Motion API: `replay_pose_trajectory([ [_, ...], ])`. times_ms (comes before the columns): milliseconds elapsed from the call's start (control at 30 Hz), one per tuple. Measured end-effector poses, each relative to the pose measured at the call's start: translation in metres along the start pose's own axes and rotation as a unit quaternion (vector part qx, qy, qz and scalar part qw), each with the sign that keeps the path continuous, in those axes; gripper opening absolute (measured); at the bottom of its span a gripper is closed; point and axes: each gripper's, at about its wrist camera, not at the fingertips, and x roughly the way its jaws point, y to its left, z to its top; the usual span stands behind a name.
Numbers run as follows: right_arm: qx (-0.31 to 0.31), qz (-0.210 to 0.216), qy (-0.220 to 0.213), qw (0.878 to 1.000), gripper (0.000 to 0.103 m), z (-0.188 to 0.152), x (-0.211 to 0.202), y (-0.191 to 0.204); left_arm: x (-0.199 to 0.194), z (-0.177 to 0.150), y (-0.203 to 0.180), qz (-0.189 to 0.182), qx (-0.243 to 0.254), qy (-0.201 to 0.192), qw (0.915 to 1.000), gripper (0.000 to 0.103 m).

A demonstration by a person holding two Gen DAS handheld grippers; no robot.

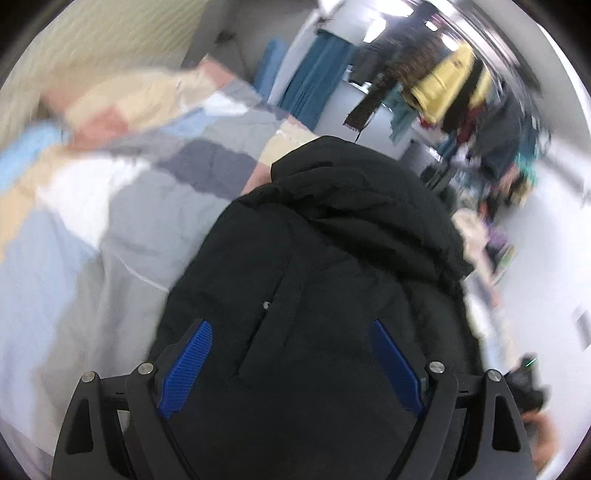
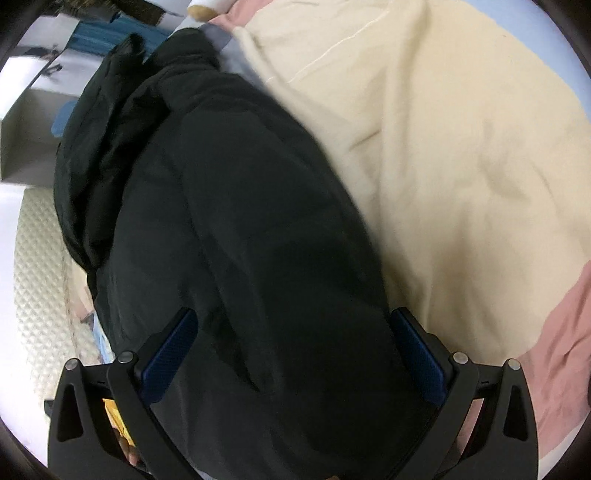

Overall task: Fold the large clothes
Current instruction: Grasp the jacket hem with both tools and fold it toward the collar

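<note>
A bed fills most of the room, covered by a patchwork quilt of cream, pink, grey, white and pale-blue fabric blocks [image 1: 122,155], wrinkled across its broad cream panel. Behind it stands a pale wall with an embossed diamond texture [image 1: 92,48]. A teal curtain [image 1: 314,81] hangs at the far side beside a grey-white wall. To the right, a crowded rack of hanging clothes [image 1: 454,92], one bright yellow, stands on a glossy white floor [image 1: 535,258]. Bright ceiling lights [image 1: 376,26] glare overhead.
</note>
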Motion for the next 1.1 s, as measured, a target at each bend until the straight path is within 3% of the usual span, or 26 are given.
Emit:
replay_pose_trajectory([
  [167,-0.027,0.028,0.002,0.999,0.103,-0.004,-0.003,0.013,-0.001,0.012,0.045,-0.025,-0.086,0.024,0.9957,0.088],
  [400,-0.082,0.125,-0.012,0.989,0.103,-0.018,-0.023,0.044,0.005,0.015,0.100,-0.012,-0.156,0.076,0.9848,0.088],
  [500,-0.115,0.172,-0.025,0.978,0.103,-0.025,-0.035,0.059,0.021,0.007,0.114,-0.012,-0.190,0.113,0.9752,0.088],
  [567,-0.141,0.223,-0.031,0.964,0.103,-0.031,-0.044,0.070,0.037,-0.001,0.120,-0.045,-0.222,0.146,0.9630,0.088],
  [667,-0.167,0.260,-0.039,0.950,0.103,-0.038,-0.058,0.072,0.051,-0.007,0.118,-0.043,-0.226,0.171,0.9580,0.088],
  [767,-0.151,0.256,-0.037,0.954,0.103,-0.037,-0.053,0.069,0.057,-0.013,0.121,-0.008,-0.231,0.181,0.9559,0.088],
  [900,-0.082,0.210,-0.012,0.974,0.103,-0.028,-0.038,0.041,0.063,-0.017,0.124,-0.011,-0.239,0.188,0.9525,0.088],
  [933,-0.058,0.172,0.002,0.983,0.103,-0.026,-0.027,0.032,0.063,-0.017,0.123,-0.025,-0.240,0.189,0.9518,0.088],
  [1033,-0.011,0.102,0.042,0.994,0.103,-0.017,0.002,0.012,0.068,-0.019,0.115,-0.131,-0.260,0.195,0.9366,0.088],
  [1100,0.013,0.073,0.054,0.996,0.103,-0.015,0.011,0.000,0.069,-0.016,0.102,-0.163,-0.240,0.197,0.9366,0.088],
])
